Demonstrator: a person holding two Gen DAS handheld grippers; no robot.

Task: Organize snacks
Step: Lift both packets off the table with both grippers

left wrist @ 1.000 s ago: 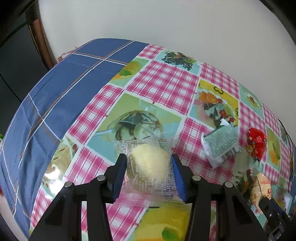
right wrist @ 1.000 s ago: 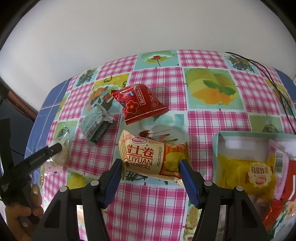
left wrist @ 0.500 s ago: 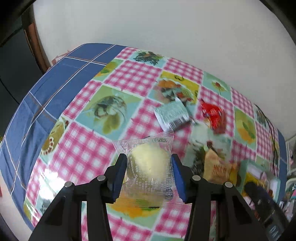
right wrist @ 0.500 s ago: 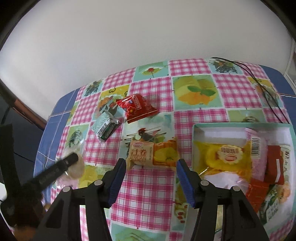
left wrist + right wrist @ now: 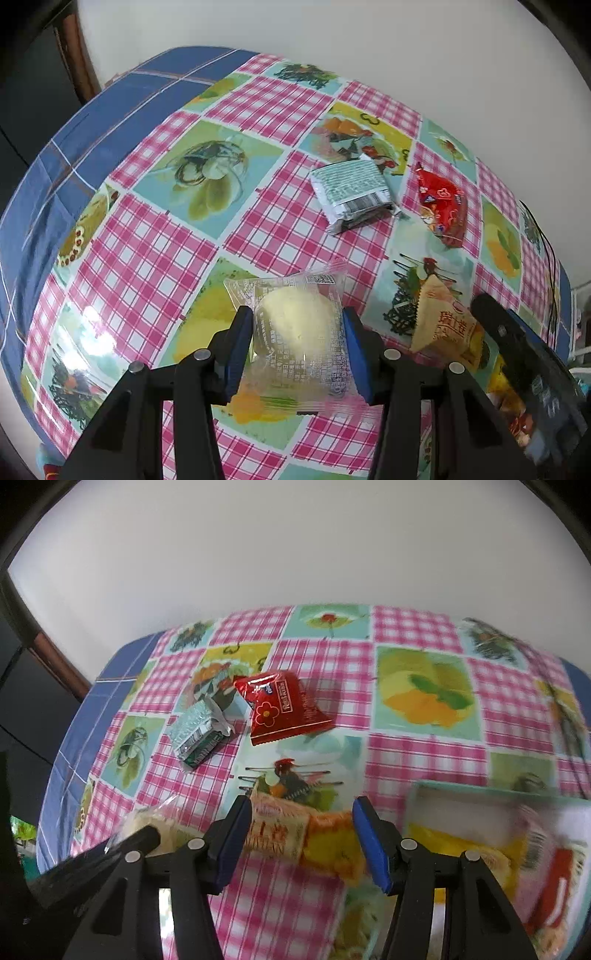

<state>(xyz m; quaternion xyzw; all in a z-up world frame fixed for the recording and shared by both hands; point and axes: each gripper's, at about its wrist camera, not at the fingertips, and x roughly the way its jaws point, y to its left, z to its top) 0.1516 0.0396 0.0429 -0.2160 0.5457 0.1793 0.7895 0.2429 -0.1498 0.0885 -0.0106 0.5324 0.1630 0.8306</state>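
The left gripper point(image 5: 297, 345) is clamped on a clear-wrapped bun point(image 5: 295, 328), lifted above the worktop point(image 5: 155, 240). It looks soft and light, best pinched gently across its middle. The right gripper point(image 5: 301, 836) grips an orange packet point(image 5: 306, 838), near the box point(image 5: 480, 794).

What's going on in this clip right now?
A person with two handheld grippers is sorting snacks on a patterned tablecloth. The left gripper is shut on a clear-wrapped pale bun. The right gripper has an orange egg-roll pack between its fingers; whether it grips is unclear through the blur. A silver-green packet and a red packet lie loose on the cloth. A tray at right holds other snacks.
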